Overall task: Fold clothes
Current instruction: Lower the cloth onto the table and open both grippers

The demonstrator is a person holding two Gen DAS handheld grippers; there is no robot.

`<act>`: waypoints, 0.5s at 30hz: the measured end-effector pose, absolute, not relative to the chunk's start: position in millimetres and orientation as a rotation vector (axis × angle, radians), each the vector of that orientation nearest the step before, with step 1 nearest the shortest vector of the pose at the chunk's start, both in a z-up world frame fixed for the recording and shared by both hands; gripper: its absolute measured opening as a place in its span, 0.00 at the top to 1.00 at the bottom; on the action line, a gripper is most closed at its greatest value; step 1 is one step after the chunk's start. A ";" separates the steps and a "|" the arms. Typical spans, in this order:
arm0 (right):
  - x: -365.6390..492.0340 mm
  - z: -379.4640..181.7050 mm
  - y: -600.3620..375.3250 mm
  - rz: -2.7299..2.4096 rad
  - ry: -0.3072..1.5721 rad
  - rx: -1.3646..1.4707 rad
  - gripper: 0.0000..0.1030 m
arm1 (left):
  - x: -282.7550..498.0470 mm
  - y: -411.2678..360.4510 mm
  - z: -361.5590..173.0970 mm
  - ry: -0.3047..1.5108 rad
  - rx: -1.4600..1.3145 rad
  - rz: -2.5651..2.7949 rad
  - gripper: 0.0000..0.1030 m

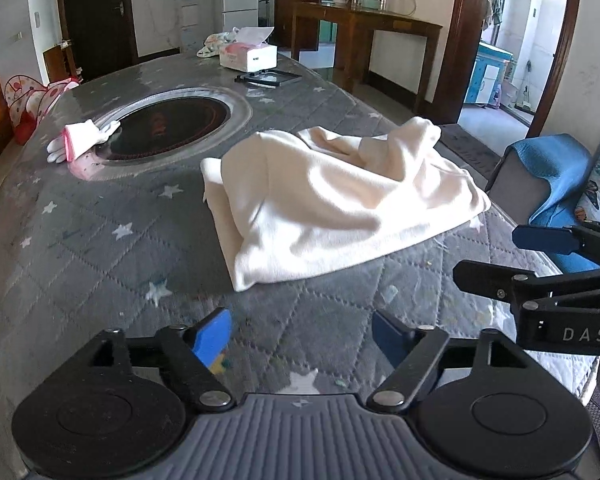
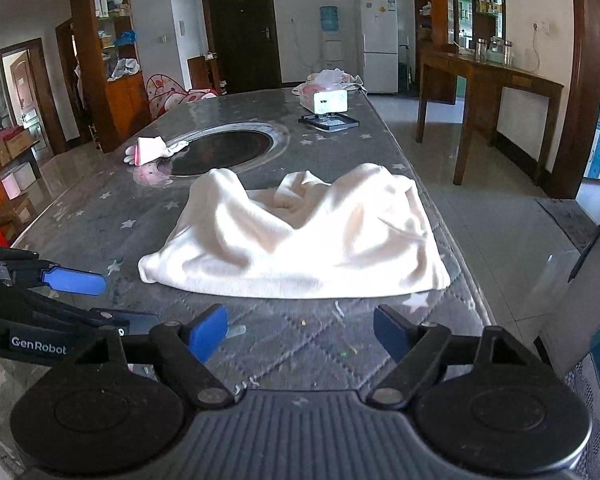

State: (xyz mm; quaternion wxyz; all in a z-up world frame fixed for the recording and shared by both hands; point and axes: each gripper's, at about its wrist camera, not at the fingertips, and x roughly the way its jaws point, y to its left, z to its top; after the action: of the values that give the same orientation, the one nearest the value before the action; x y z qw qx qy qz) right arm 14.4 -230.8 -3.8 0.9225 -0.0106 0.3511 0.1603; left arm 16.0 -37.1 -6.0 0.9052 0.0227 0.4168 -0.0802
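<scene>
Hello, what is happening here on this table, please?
A person holds two grippers over a grey star-patterned table, about to fold clothes. A cream garment lies rumpled and loosely doubled over on the table. The left gripper and right gripper are both open, short of the garment's near edge, touching nothing. Farther back are a white glove and a tissue box.

Soft cream cloth garment (image 1: 340,204) lies on a quilted matt grey table cover (image 1: 100,248) beside a glossy black hob (image 1: 168,128).
</scene>
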 end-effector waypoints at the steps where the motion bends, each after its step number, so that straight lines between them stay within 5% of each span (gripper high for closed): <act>1: 13.0 -4.1 -230.7 0.325 0.722 -0.021 0.17 | 14.0 -38.2 -6.7 0.861 0.051 -0.162 0.18; 15: -5.0 -8.6 -235.0 0.265 0.720 0.004 0.00 | -5.0 -36.4 -9.5 0.843 0.059 -0.096 0.00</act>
State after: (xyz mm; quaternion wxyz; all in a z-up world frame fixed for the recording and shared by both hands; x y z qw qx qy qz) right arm -5.0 -235.0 -8.6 0.9273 0.0020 0.3514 0.1292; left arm -5.0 -36.4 -9.5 0.9109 0.0287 0.4091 -0.0464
